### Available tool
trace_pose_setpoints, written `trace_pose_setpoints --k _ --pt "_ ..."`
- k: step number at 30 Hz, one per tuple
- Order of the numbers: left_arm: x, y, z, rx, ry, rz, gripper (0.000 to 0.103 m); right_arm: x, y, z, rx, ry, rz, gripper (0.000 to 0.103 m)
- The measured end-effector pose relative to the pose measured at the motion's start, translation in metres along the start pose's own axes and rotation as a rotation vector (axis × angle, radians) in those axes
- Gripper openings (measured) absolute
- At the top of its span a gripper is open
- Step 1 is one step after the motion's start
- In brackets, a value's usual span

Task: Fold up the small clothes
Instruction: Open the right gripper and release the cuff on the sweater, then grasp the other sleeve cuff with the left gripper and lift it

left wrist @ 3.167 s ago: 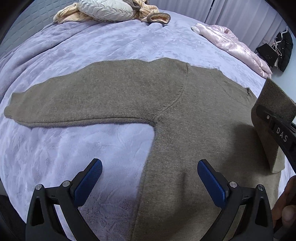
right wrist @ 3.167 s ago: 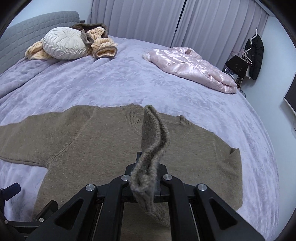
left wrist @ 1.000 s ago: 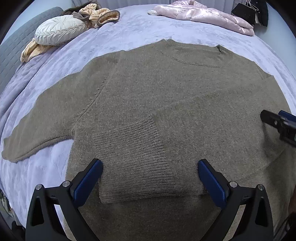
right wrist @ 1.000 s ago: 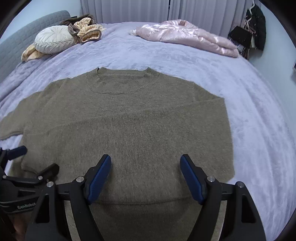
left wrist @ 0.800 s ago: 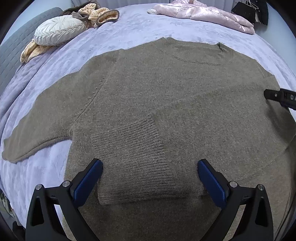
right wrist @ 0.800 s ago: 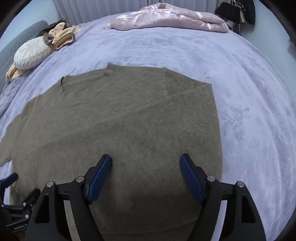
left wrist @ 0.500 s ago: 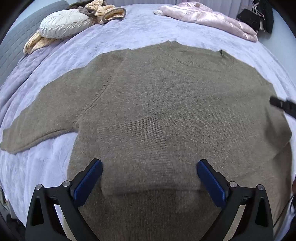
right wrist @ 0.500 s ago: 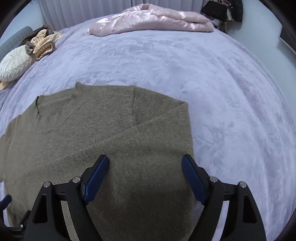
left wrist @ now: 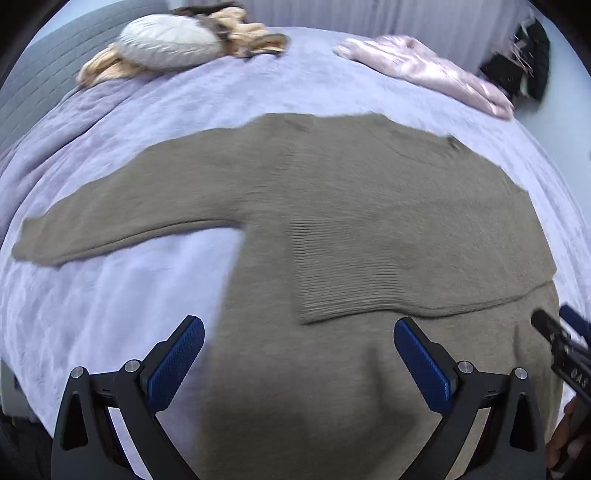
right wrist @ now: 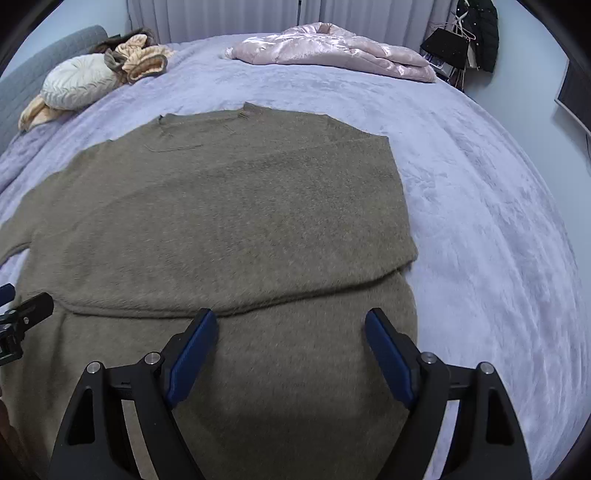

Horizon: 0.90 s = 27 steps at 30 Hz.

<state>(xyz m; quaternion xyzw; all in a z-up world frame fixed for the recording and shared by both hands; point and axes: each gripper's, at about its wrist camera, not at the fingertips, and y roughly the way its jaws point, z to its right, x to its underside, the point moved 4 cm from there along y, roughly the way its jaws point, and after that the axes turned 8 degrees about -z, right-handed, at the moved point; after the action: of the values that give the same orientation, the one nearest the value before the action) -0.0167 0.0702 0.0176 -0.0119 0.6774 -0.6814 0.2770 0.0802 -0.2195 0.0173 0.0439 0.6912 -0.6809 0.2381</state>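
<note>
An olive-brown knit sweater (left wrist: pixel 369 206) lies flat on the lilac bedspread (left wrist: pixel 110 295). Its right sleeve is folded across the body, ribbed cuff (left wrist: pixel 332 273) near the middle. Its left sleeve (left wrist: pixel 122 218) lies stretched out to the left. My left gripper (left wrist: pixel 299 365) is open and empty above the sweater's lower left part. My right gripper (right wrist: pixel 291 354) is open and empty above the sweater (right wrist: pixel 229 206), near its lower right. Each gripper's tip shows at the edge of the other's view.
A pink satin jacket (right wrist: pixel 332 50) lies at the far right of the bed (right wrist: pixel 480 221). A round white cushion (right wrist: pixel 79 81) and beige clothing (right wrist: pixel 142 61) lie at the far left by the grey headboard. Dark clothes (right wrist: pixel 480 33) hang by the wall.
My right gripper let go of the right sleeve, now laid across the body, and opened. My left gripper's view has swung left toward the outstretched sleeve. My right gripper's view has swung back over the sweater.
</note>
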Motion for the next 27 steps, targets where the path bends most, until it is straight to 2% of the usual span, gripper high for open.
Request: trace_pose_setpoints --k 3,8,11,14,16,18,20,22,25,27 --pt "-0.005 -0.003 -0.064 -0.016 -0.154 0.017 0.103 0.015 -0.02 -0.01 -0.033 -0.007 0.044 0.085" --pt "-0.013 0.002 -0.188 0.0 -0.471 0.035 0.103 0.027 -0.015 -0.049 -0.044 -0.07 0.021 0.085" --pt "-0.01 0.015 -0.266 0.058 -0.65 0.036 0.103 0.034 -0.012 -0.071 -0.055 -0.106 0.005 0.085" --pt "-0.004 0.032 -0.319 0.159 -0.764 0.05 0.103 0.038 -0.012 -0.086 -0.045 -0.142 0.007 0.085" --pt "-0.009 0.037 -0.337 0.193 -0.779 0.075 0.103 0.04 -0.013 -0.092 -0.038 -0.157 0.009 0.085" --pt "-0.02 0.042 -0.342 0.172 -0.75 0.094 0.103 0.041 -0.013 -0.097 -0.029 -0.166 0.006 0.085" --pt "-0.036 0.054 -0.344 0.148 -0.716 0.073 0.103 0.042 -0.012 -0.099 -0.019 -0.169 -0.001 0.085" --pt "-0.049 0.061 -0.347 0.094 -0.704 0.048 0.103 0.041 -0.01 -0.1 -0.013 -0.165 -0.009 0.085" --pt "-0.063 0.064 -0.346 -0.017 -0.684 0.062 0.103 0.041 -0.008 -0.101 -0.008 -0.158 -0.019 0.085" --pt "-0.071 0.068 -0.35 -0.041 -0.697 0.069 0.103 0.042 -0.006 -0.101 -0.005 -0.153 -0.025 0.085"
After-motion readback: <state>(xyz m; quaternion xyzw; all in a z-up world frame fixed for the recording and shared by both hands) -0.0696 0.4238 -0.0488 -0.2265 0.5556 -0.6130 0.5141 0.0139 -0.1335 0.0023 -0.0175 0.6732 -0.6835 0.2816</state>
